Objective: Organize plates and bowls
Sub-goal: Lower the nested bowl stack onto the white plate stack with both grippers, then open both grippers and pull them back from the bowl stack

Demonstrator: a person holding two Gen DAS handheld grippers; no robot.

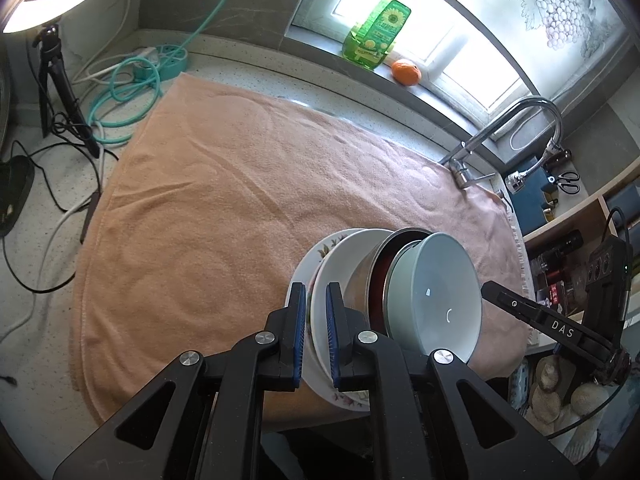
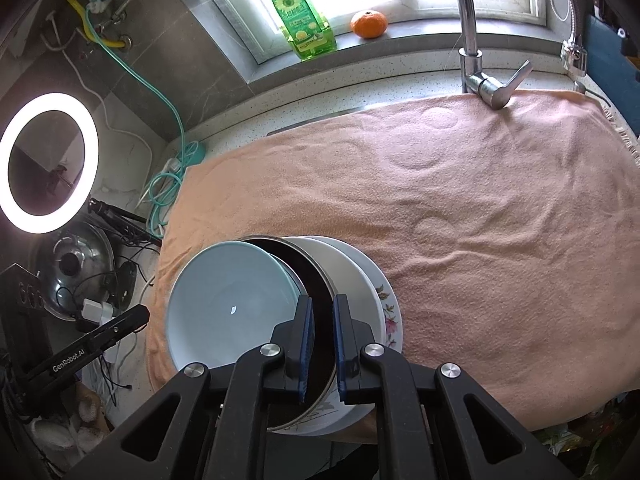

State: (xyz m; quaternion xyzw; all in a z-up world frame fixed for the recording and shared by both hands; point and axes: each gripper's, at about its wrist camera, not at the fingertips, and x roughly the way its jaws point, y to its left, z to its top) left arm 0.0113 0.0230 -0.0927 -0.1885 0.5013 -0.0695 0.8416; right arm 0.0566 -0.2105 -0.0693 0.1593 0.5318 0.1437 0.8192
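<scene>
The left gripper (image 1: 316, 332) is clamping the white plate's (image 1: 320, 312) rim while the right gripper (image 2: 322, 344) is pinching the steel bowl's (image 2: 316, 280) wall. Stacking appears done: floral plate (image 2: 390, 308), white plate, steel bowl and blue bowl (image 2: 224, 304) are nesting together, tilted over the towel's (image 2: 480, 220) near edge. Toward the faucet (image 2: 472, 40), open towel is offering set-down room.

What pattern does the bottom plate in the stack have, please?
The bottom plate is white with pink flowers, clearest in the right wrist view.
</scene>
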